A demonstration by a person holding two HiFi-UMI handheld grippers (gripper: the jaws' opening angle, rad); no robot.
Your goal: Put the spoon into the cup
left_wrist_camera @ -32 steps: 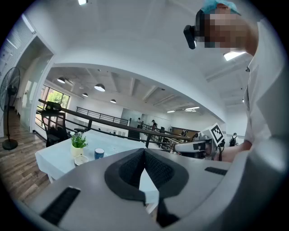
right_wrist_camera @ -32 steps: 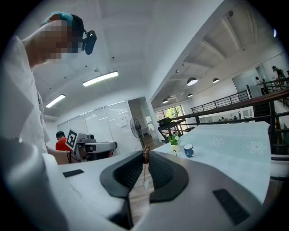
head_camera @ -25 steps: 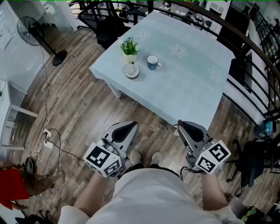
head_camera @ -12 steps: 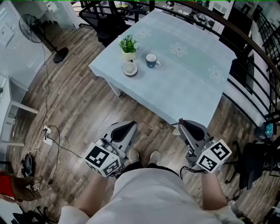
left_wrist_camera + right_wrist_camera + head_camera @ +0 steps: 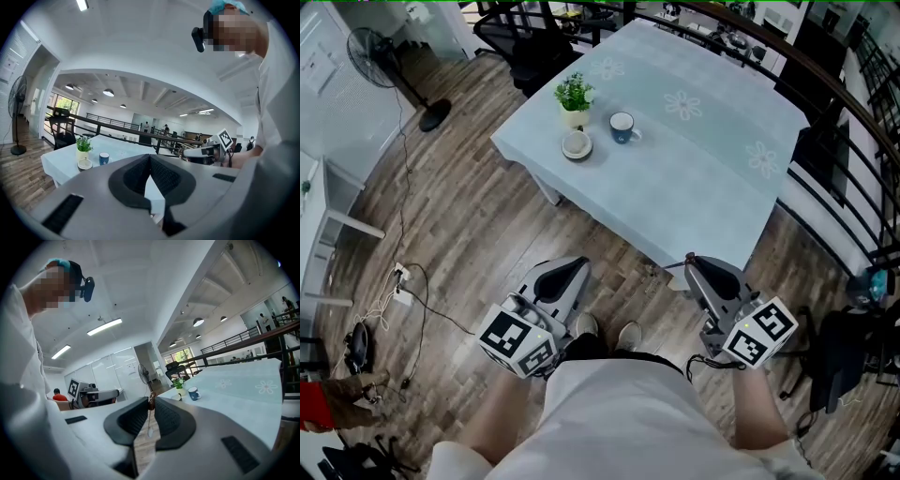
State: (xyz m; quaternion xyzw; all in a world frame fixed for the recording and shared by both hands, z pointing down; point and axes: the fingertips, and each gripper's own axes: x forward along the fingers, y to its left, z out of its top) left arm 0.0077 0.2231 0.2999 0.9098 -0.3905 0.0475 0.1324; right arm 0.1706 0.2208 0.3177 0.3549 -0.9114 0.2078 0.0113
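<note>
A blue cup stands on the light blue table, beside a small potted plant and a white saucer. Both grippers hover over the wooden floor, short of the table's near edge. My right gripper is shut on a thin metal spoon, which hangs between its pads with the bowl downward. The cup lies well ahead of it. My left gripper has its fingertips together with nothing between them; the cup shows far off to its left.
A standing fan is at the far left and black chairs are behind the table. A dark railing runs along the right. A cable with a power strip lies on the floor at left.
Both grippers have edged slightly toward the table. A person in red at the lower left has slid almost out of view.
</note>
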